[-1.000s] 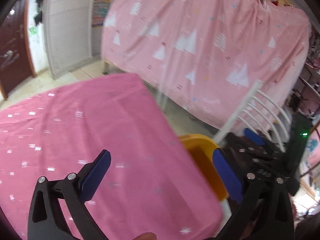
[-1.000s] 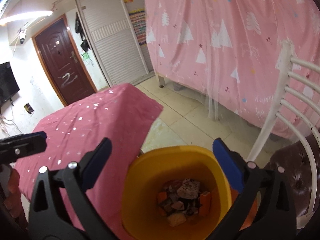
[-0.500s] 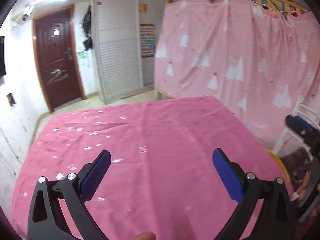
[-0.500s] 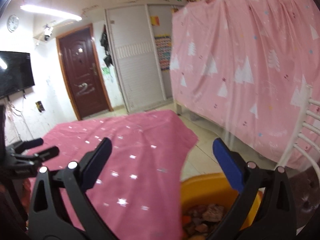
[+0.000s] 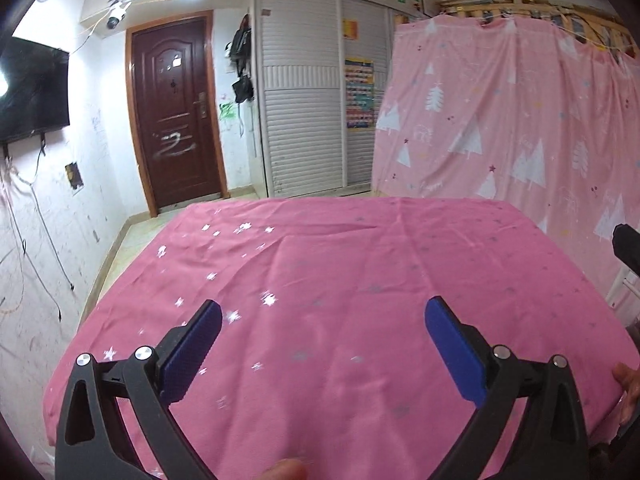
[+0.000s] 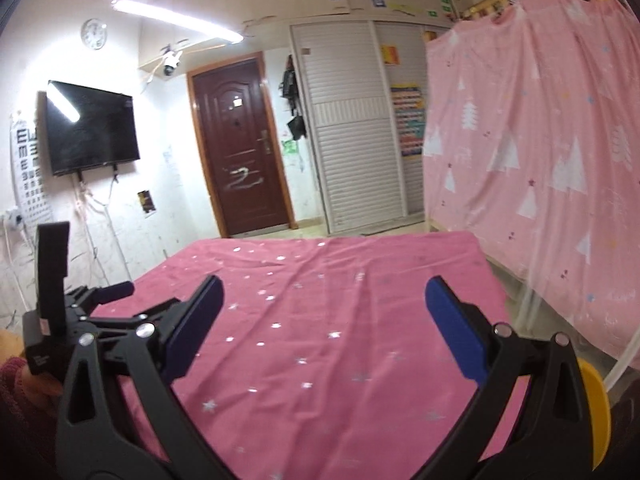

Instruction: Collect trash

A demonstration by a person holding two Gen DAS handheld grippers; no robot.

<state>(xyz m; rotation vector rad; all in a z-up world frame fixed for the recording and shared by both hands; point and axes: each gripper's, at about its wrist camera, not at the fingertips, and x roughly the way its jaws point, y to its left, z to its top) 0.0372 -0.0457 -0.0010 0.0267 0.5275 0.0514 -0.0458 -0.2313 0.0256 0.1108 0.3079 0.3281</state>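
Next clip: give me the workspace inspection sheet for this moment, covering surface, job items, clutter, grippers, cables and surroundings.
Surface: pink star-print cloth covers the table, slightly creased.
Job's things: yellow bin, only an edge showing at the table's right; no trash seen on the cloth.
Clutter: nothing seen.
Grippers: left gripper open, empty; right gripper open, empty; both above the cloth.
Cables: loose wires hang down the wall below the TV.
Surroundings: brown door, louvred wardrobe, pink tree-print curtain.
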